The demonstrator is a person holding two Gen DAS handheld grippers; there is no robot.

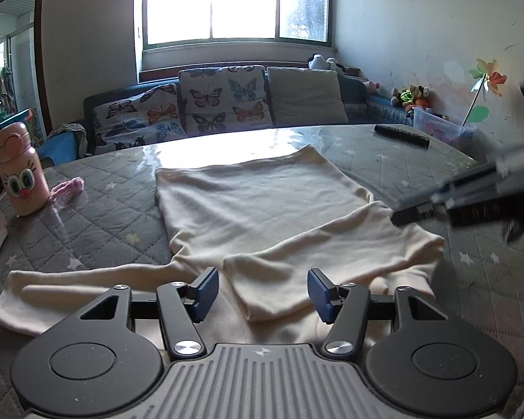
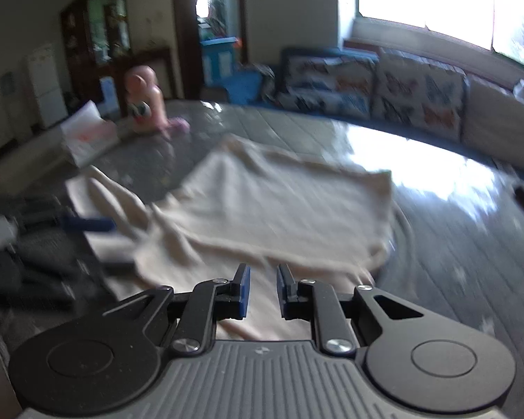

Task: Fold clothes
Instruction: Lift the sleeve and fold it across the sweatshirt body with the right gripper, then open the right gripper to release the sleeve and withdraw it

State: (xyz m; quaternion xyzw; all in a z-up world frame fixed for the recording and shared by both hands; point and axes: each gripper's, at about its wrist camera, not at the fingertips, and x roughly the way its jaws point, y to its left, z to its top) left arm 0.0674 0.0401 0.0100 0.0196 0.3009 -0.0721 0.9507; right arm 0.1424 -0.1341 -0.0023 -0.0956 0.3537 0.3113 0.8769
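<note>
Because 1 sleeve [image 1: 297,279] already lay folded across the cream top [image 1: 255,206] spread flat on the quilted table [image 1: 97,216], I held my left gripper [image 1: 262,295] half spread over its near edge, pinching nothing. My right gripper [image 2: 263,291] hung slightly parted, empty. Open room lay beyond the far hem.

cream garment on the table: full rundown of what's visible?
The cream garment is a long-sleeved top of soft knit-looking fabric, lying flat on the quilted grey table cover, hem toward the sofa. One sleeve is folded across the body; the other stretches out sideways. Mild wrinkles near the shoulders. The left gripper is open above it; the right gripper stands slightly parted, nothing pinched.
</note>
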